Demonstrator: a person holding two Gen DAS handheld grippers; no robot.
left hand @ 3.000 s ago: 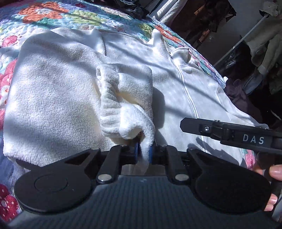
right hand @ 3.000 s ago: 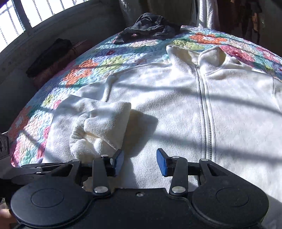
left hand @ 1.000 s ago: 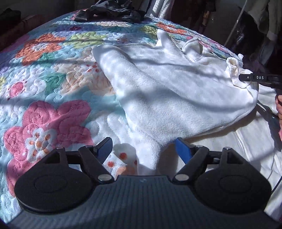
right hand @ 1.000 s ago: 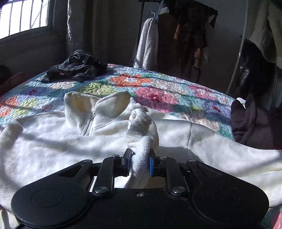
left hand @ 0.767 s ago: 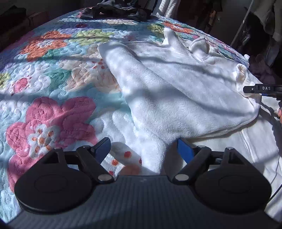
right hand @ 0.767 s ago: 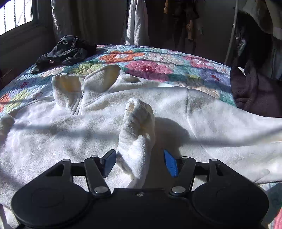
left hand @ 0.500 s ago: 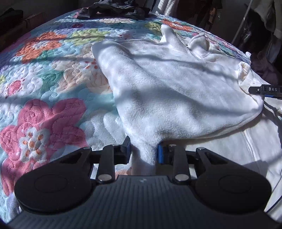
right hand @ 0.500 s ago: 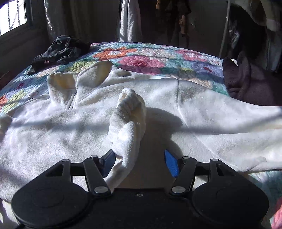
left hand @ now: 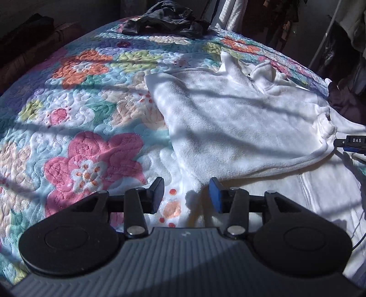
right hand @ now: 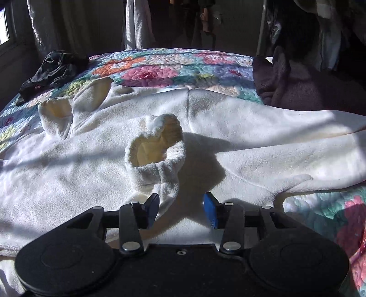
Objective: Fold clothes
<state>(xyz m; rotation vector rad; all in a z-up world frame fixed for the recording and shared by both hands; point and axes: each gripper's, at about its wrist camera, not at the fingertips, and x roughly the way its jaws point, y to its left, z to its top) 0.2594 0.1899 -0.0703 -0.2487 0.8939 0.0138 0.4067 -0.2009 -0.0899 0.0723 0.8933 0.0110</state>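
Note:
A white fleece zip jacket [left hand: 231,123] lies on the flowered quilt [left hand: 87,96], its left sleeve folded across the chest. My left gripper [left hand: 186,192] is open, with the folded corner of the fleece lying loose between its jaws. In the right wrist view the jacket [right hand: 251,146] spreads wide, and the sleeve cuff [right hand: 155,153] stands up in a ring on the chest. My right gripper [right hand: 180,206] is open just behind the cuff, which rests near its left finger. The right gripper's tip also shows at the right edge of the left wrist view [left hand: 352,144].
A dark garment [left hand: 167,20] lies at the far end of the bed, also in the right wrist view [right hand: 55,70]. A dark purple garment [right hand: 297,86] sits on the bed's right side. Hanging clothes [right hand: 137,22] stand behind the bed.
My left gripper, shut on the fleece corner half a second ago, has opened and let it go. The right gripper stays open; the cuff has slumped open into a ring.

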